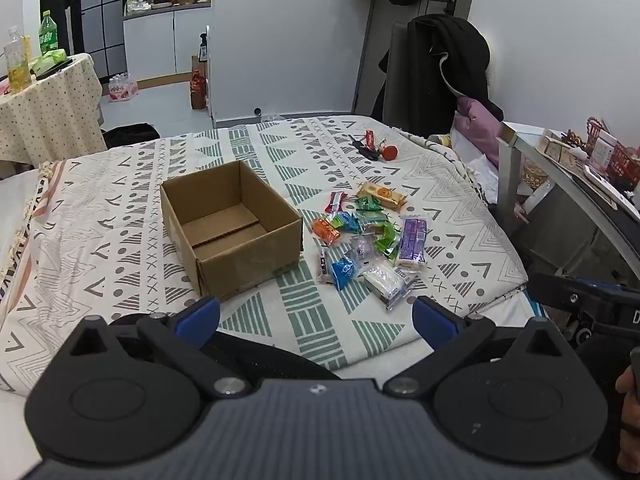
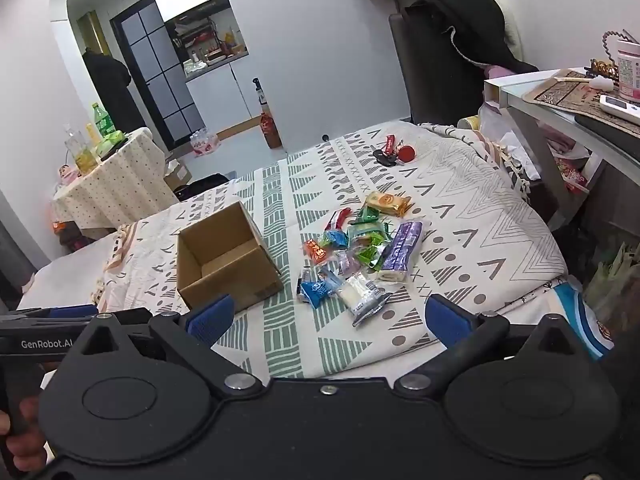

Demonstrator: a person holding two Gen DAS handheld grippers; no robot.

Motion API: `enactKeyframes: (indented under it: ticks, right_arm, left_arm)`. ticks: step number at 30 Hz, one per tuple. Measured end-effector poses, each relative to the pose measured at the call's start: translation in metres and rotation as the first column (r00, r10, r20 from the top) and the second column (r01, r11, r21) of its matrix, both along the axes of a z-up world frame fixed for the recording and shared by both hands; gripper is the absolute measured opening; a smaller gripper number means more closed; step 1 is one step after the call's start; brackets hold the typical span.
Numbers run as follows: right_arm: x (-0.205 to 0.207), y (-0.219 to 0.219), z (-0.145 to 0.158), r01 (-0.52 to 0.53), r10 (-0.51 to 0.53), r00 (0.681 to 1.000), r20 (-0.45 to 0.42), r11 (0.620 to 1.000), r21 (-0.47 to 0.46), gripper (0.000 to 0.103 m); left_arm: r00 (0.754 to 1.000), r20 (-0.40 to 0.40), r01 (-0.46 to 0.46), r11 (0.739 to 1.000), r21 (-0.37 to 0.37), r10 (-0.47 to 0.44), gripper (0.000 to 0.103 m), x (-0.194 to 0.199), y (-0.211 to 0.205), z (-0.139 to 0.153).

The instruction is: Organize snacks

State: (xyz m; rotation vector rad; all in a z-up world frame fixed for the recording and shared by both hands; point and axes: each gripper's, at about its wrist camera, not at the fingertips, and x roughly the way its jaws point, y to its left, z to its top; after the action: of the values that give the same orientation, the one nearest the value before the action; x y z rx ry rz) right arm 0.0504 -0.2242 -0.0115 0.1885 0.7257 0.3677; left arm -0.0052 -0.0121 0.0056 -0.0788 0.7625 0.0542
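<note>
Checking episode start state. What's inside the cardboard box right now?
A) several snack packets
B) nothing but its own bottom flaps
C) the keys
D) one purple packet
B: the cardboard box shows only bare brown flaps inside, while the snack packets all lie in a pile on the patterned blanket beside it, and the keys lie farther back.

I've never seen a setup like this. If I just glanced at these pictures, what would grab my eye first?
Probably the bright heap of wrapped snacks lying on the patterned bedspread, just right of an open, empty cardboard box. Next, the two black handheld tools low in the foreground: the left gripper and the right gripper, both with blue-padded jaws spread wide and holding nothing. Farther back on the bed lies a bunch of keys with red tags.
</note>
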Motion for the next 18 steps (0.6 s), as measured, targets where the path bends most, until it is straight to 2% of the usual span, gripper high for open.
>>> enactKeyframes:
  ticks: [4,18]
  right_arm:
    - [0.000,-0.003,-0.001,-0.001,0.001,1.000,0.008,1.000,0.004,0.103]
    - [-0.002,-0.005,0.000,-0.004,0.004,1.000,0.022,1.000,-0.002,0.103]
  left_arm:
    - [1.000,-0.009,0.004,0.999,-0.033,-0.004,0.102,0.004,0.014,0.003]
    - [1.000,0.004,0.015,0.999,-0.035,-0.015,0.102,-0.002,0.012,0.004]
